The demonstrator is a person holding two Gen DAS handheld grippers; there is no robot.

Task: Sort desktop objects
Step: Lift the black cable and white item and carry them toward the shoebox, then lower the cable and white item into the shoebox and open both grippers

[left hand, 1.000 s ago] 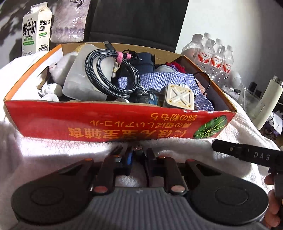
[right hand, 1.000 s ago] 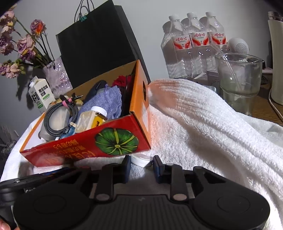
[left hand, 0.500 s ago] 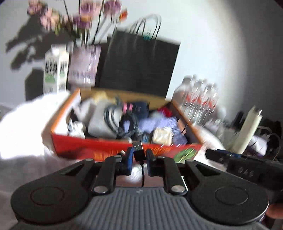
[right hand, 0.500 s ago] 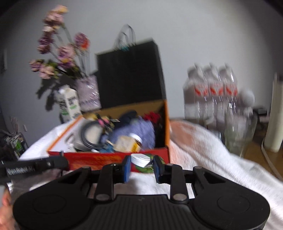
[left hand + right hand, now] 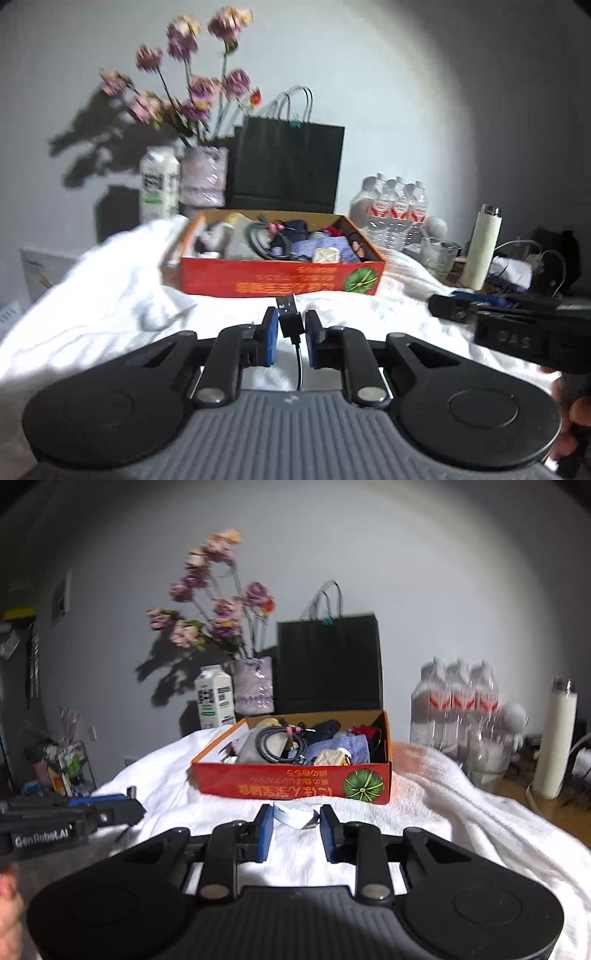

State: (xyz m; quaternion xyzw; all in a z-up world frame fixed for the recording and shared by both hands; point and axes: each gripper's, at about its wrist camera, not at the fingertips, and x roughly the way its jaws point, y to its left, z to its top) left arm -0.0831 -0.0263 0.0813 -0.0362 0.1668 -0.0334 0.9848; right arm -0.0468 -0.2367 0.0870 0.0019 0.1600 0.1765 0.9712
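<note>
Left wrist view alone shows the left gripper (image 5: pixel 291 329) clamped on a black USB plug (image 5: pixel 289 316), right view the right gripper (image 5: pixel 296 827) pinching a white round disc (image 5: pixel 295 814), both hanging short of the red cardboard box (image 5: pixel 295 783) at twelve o'clock on white towelling (image 5: pixel 424 812).

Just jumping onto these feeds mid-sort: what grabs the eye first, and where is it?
The red cardboard box, heaped with cables and oddments, sits mid-scene on the white towel, with flowers and a black paper bag behind. Up close, the left tongs pinch a black USB plug with its cord dangling, and the right tongs grip a small white round object.
</note>
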